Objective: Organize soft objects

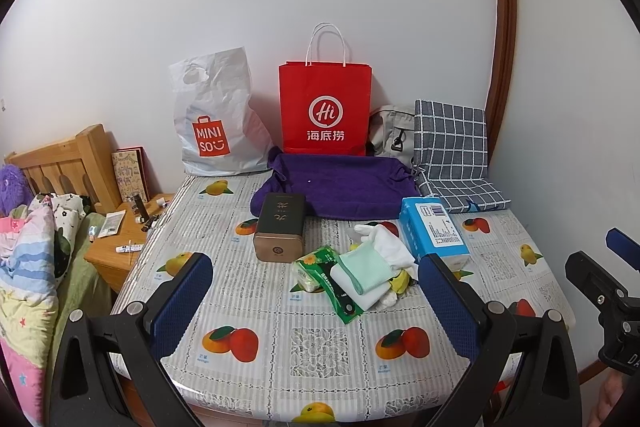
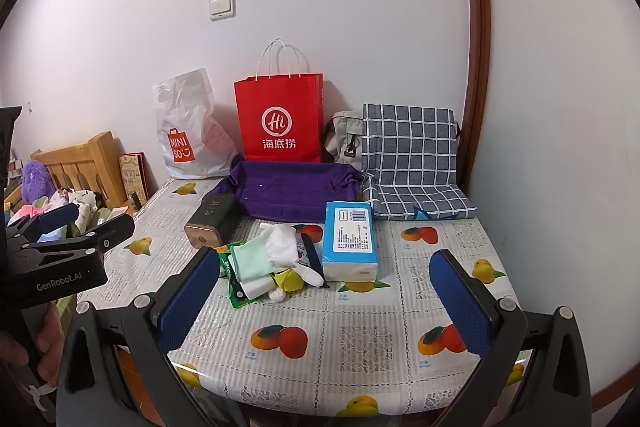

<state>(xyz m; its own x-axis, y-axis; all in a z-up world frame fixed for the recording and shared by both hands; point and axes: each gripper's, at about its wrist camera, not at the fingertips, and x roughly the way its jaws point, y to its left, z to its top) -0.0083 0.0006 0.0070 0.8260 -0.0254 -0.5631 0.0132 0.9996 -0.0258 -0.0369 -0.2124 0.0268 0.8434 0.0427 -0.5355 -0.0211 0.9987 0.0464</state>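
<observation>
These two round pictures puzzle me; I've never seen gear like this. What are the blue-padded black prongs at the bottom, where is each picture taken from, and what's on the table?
The prongs are two-finger grippers that a person holds, one per hand, each with a wide-angle camera looking along its fingers. One picture comes from the left gripper, the other from the right gripper. Both are open and hold nothing. On the fruit-print table lies a small pile: a green cloth, white gloves and a green tissue pack. Beside it stand a dark tin and a blue tissue pack. Behind lies a purple fabric tray.
</observation>
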